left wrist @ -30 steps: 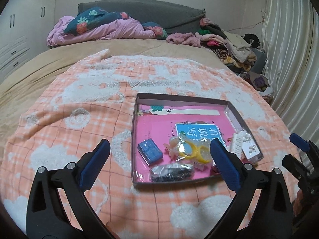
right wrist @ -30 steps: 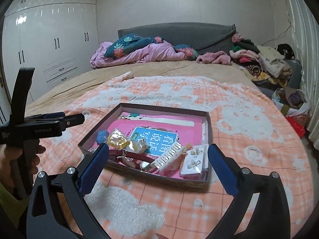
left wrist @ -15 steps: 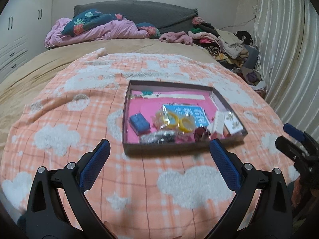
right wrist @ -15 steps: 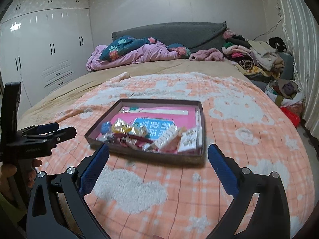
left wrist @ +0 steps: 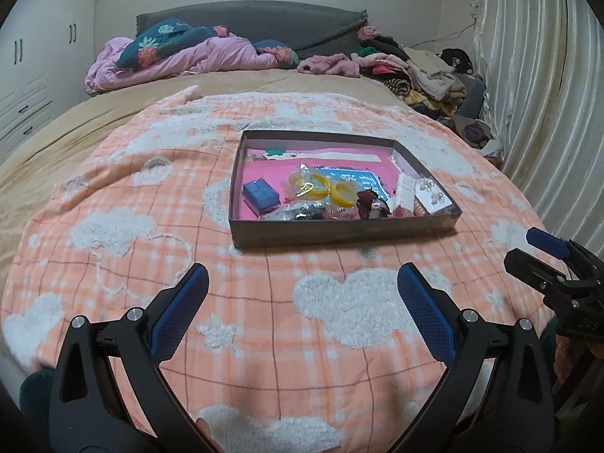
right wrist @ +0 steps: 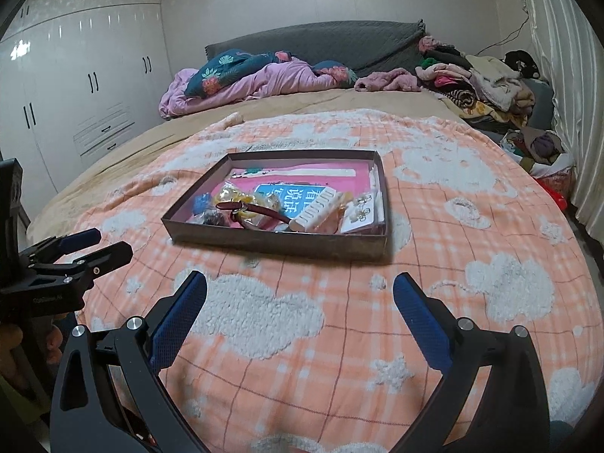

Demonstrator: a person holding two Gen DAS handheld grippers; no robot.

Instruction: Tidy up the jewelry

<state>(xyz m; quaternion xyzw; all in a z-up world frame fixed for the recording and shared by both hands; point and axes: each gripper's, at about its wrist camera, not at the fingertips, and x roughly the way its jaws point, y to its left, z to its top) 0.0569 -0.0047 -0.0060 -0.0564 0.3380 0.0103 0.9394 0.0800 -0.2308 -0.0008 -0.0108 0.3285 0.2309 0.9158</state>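
Shallow box (left wrist: 339,232) mid-blanket (left wrist: 113,196) on bed: blue case (left wrist: 260,195) at its left, yellow bangles (left wrist: 328,188) centre, earring card (left wrist: 432,196) right (small items jumbled). Left gripper (left wrist: 302,302) and right gripper (right wrist: 300,304) spread, empty, near blanket's front edge. Clothes pile (left wrist: 422,71) far right corner.

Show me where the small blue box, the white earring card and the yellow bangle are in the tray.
small blue box (left wrist: 260,193): left wrist view, on its top face.
white earring card (left wrist: 433,193): left wrist view, middle of the card, between the earring pairs.
yellow bangle (left wrist: 342,193): left wrist view, on the front of the ring.
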